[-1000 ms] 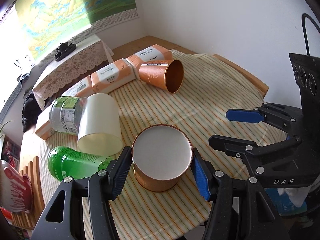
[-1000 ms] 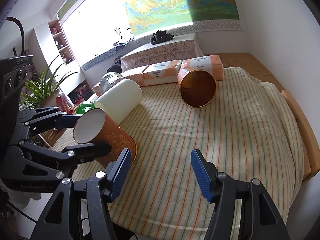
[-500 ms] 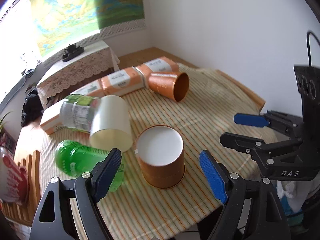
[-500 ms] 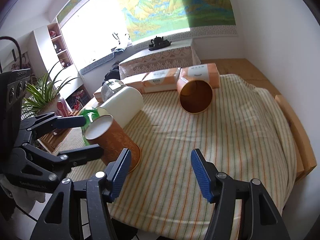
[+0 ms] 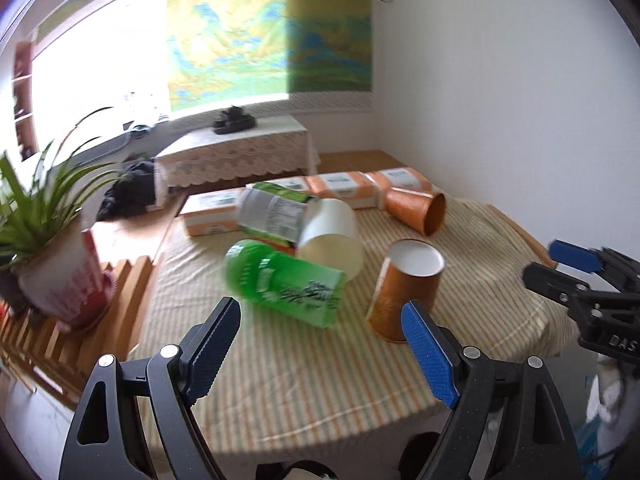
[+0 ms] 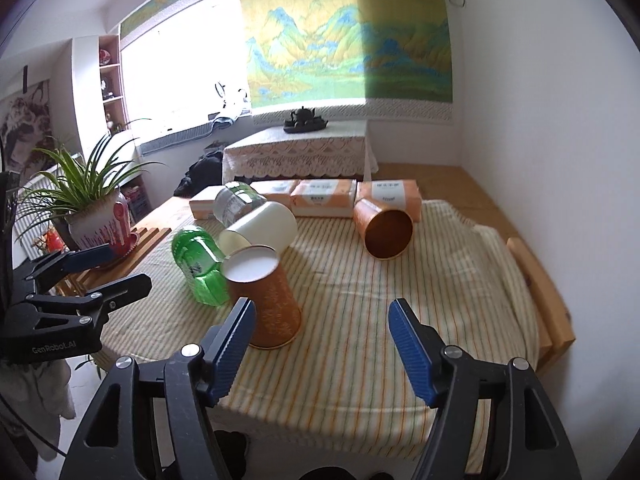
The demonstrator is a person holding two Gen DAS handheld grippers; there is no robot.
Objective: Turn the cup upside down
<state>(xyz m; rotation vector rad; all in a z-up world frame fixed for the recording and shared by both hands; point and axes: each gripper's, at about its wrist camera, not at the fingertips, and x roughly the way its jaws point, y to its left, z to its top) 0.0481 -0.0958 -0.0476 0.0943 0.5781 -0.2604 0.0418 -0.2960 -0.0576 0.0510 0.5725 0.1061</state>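
On the striped tablecloth [image 6: 400, 320], one orange paper cup [image 6: 262, 300] stands upside down.
Both the left gripper [image 5: 320, 352] and the right gripper [image 6: 320, 344] are spread, holding nothing; a second orange cup [image 6: 384, 228], one white cup [image 6: 260, 228], two bottles and three packs lie behind.

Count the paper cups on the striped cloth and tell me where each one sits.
3. An orange cup stands upside down at the front. A white cup lies on its side behind it. Another orange cup lies by the tissue packs. Others may be hidden.

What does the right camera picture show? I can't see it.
An orange cup stands upside down on the striped tablecloth, with the open right gripper just in front of it, holding nothing. Behind lie a white cup, another orange cup and a green bottle.
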